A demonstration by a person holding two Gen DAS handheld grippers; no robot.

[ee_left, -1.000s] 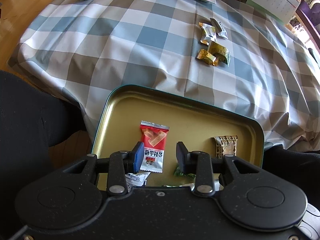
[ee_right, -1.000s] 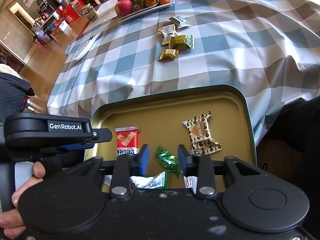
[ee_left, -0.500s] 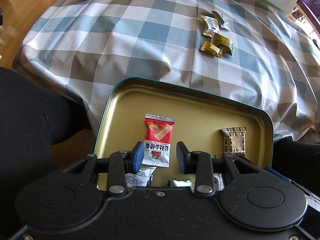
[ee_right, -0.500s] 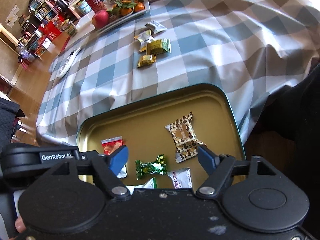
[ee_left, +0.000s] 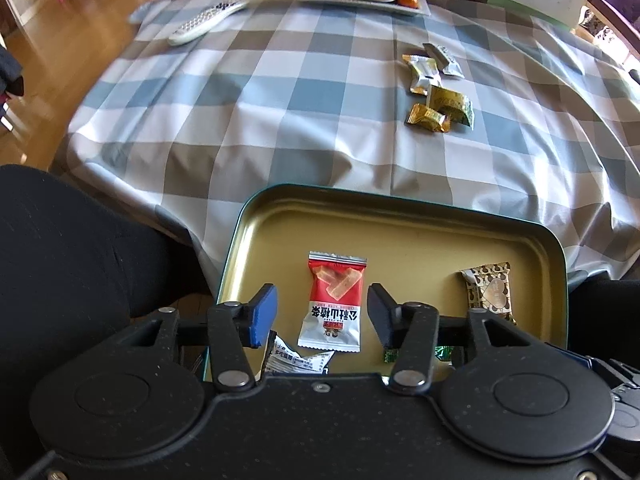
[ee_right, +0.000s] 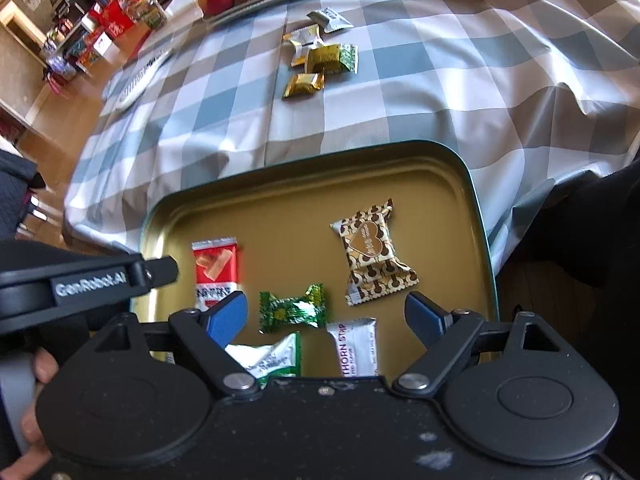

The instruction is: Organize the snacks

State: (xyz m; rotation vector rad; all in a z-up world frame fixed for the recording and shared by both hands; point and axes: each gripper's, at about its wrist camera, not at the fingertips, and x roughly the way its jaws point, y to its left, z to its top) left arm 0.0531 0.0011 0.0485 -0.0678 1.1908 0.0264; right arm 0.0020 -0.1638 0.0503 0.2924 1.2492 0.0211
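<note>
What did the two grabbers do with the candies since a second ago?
Both let go. The left hand-held gripper is opening and has freed the red snack packet, which lies in the tin. The right hand-held gripper is opening over the dropped green candy. The brown heart candy and the snacks on the tablecloth stayed put.

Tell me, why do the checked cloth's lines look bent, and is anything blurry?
Left wrist view: the wide lens bows the tablecloth; the remote is slightly smeared. Right wrist view: same curving, the far shelves are soft, and the tin catches some sunlight.
</note>
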